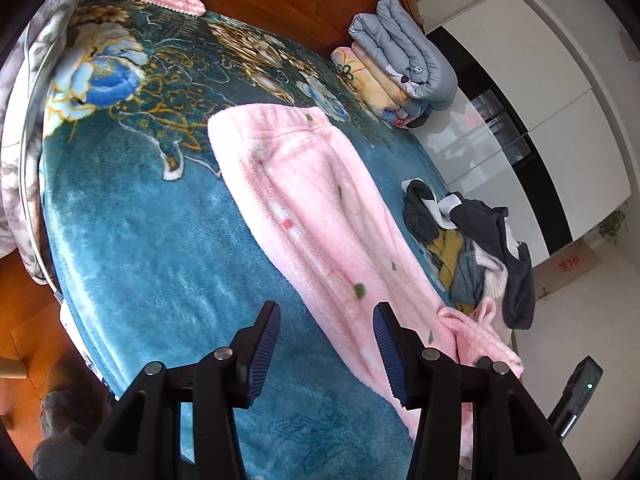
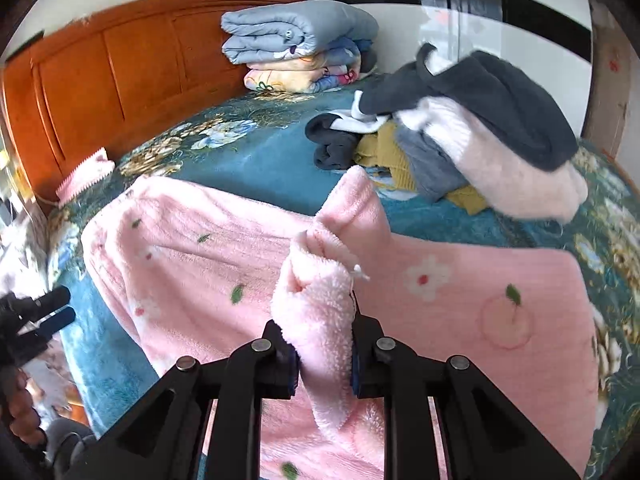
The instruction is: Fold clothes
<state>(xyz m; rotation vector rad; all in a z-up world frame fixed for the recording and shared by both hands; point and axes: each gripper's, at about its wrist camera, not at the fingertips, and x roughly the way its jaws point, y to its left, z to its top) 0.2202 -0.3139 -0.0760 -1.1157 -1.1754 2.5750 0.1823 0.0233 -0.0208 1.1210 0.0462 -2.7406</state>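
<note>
The right tongs (image 2: pixel 322 360) pinched a bunched fold of the pink fleece trousers (image 2: pixel 200 256), which lay spread across the teal floral bed (image 1: pixel 140 248). The left tongs (image 1: pixel 325 354) hung spread above it, gripping nothing. Farther off sat a heap of clothes (image 2: pixel 472 136), then folded quilts (image 2: pixel 296 36) by the headboard (image 2: pixel 100 76)

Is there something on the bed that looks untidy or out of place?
Yes. A heap of clothes lies unfolded at the far side, dark, yellow and white pieces tangled. The pink pants lie spread out, one end bunched in the right tongs. The quilts are neatly stacked.
</note>
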